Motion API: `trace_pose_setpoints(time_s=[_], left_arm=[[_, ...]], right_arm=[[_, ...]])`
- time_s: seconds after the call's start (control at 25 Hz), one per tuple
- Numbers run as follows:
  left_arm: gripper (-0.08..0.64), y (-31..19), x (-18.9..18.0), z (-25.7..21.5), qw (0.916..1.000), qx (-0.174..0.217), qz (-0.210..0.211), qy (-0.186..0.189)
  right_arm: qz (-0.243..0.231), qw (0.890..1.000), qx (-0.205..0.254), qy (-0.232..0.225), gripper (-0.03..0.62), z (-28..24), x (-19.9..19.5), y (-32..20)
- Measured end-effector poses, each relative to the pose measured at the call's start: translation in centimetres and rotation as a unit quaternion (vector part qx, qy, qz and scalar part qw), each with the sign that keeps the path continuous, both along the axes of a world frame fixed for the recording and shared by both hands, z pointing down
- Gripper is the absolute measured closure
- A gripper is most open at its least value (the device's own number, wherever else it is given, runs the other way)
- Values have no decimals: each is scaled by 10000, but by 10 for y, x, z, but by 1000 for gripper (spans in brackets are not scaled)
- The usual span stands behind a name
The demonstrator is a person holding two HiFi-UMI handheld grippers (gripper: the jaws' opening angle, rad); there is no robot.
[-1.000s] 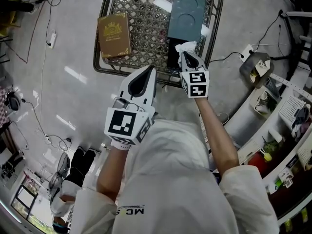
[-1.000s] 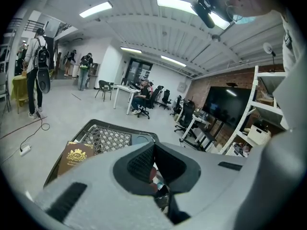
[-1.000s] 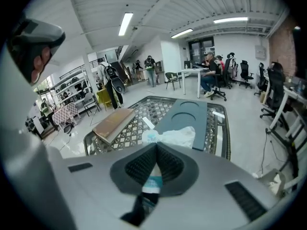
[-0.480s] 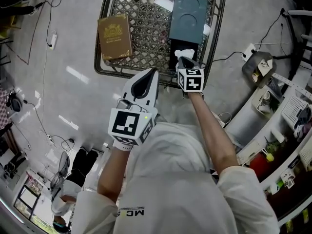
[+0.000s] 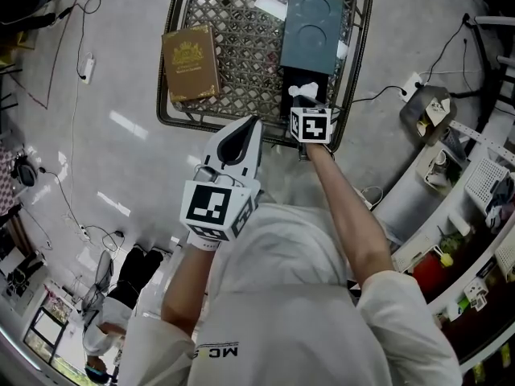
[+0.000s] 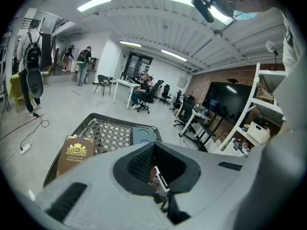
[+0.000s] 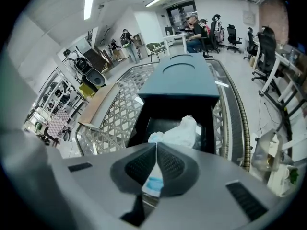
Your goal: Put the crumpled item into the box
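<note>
Right gripper (image 7: 156, 146): jaws pinched on the crumpled white item (image 7: 178, 131).
Change: advanced from the near rim of the basket (image 5: 241, 55) toward upper centre of the head view. The item now sits over the open box (image 7: 154, 124), apparently not yet resting inside. Release pending.
Left gripper (image 6: 153, 145): closed, empty, idle.

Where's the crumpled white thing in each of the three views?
Head view: upper centre, the crumpled item just above the right gripper, over the open box.
Left gripper view: not in it.
Right gripper view: centre, pinched by that gripper.
Shared landmark: the teal lid.
</note>
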State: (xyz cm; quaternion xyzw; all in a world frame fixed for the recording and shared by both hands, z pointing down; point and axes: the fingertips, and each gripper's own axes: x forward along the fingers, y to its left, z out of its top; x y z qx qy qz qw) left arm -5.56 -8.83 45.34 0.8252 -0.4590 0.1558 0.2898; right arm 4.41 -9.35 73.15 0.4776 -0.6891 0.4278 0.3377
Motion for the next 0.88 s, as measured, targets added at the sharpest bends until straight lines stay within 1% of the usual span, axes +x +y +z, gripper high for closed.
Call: trace_pose_setpoints(time_s=[0.4,0.88], left_arm=[[540,0,-2,-2,10000,18,15,14],[540,-2,1,-10,9999,100,41,14]], right_arm=[[-45,10000,-43,-47,563,-4,-9,0],[-46,9999,21,-119,563,-22,-2,0]])
